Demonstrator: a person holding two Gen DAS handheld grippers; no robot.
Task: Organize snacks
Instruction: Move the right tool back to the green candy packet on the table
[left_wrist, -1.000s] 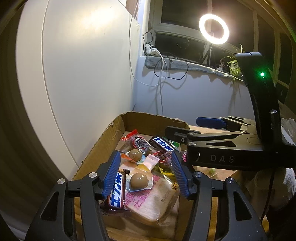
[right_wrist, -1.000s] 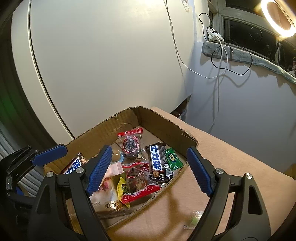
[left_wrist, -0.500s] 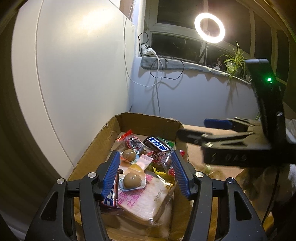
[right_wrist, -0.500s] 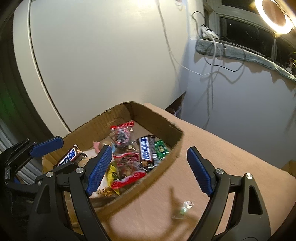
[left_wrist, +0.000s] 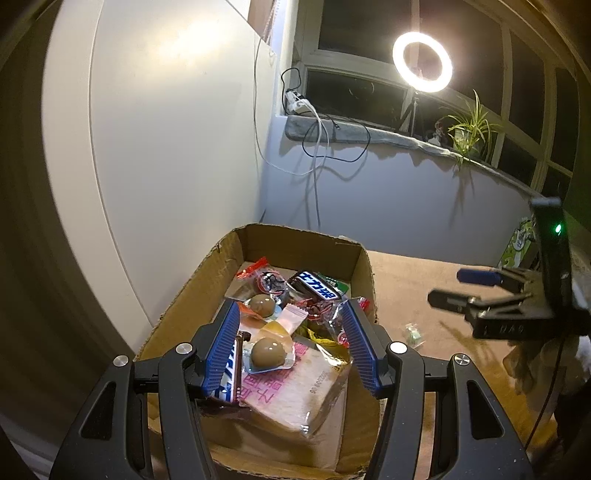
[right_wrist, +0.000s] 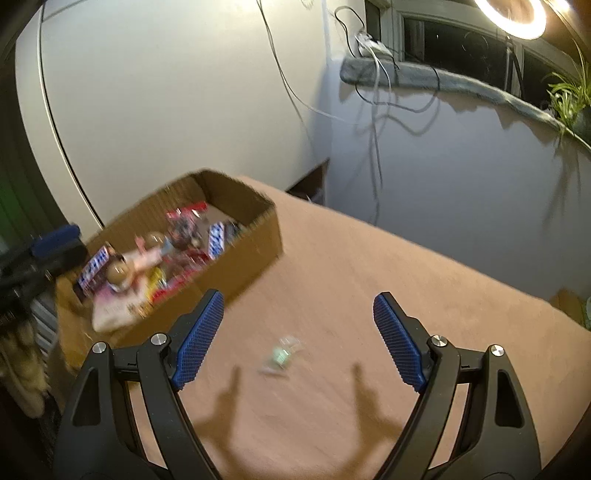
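Observation:
A cardboard box (left_wrist: 295, 243) holds several snacks: two wrapped brown eggs (left_wrist: 267, 352), a pink bread pack (left_wrist: 295, 395), blue-and-white chocolate bars (left_wrist: 319, 286) and red-trimmed packets. My left gripper (left_wrist: 291, 306) hovers open over the box, its fingers on either side of the nearer egg and apart from it. A small clear-and-green wrapped candy (right_wrist: 280, 356) lies alone on the brown table (right_wrist: 406, 295), right of the box (right_wrist: 255, 236). My right gripper (right_wrist: 299, 299) stands wide open and empty above that candy. In the left wrist view the right gripper (left_wrist: 445, 286) is beyond the candy (left_wrist: 412, 332).
A white panel stands behind the box. At the back, a grey window ledge (left_wrist: 369, 133) carries a power strip with dangling cables, a ring light (left_wrist: 422, 61) and a potted plant (left_wrist: 469, 129). A green carton (left_wrist: 517, 243) stands at the table's far right.
My right gripper has swung right, away from the box and out over the table, so the small candy now lies between its fingers in view. The left gripper has stayed over the box.

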